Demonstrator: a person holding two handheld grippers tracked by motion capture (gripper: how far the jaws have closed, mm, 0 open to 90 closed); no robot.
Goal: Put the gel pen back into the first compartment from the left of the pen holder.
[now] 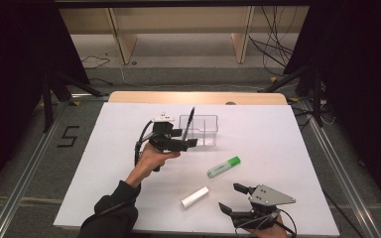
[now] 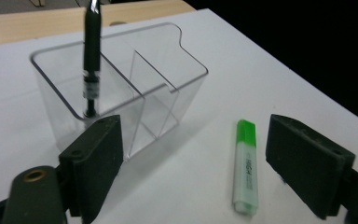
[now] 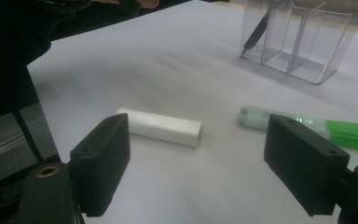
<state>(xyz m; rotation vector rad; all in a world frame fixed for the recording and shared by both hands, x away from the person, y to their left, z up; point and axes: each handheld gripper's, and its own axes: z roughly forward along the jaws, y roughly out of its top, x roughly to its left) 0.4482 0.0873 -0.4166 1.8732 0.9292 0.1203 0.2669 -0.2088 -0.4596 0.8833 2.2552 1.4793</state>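
Left tool (image 2: 193,172) spread empty; black pen's (image 2: 92,51) top cut off above clear organizer (image 2: 177,70).

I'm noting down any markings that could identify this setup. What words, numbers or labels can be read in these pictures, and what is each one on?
"5": black tape mark on the floor left of the table.
Print along the green highlighter: too blurred to read.
Band on the black pen standing in the clear organizer: too small to read.
White tube: no text visible.
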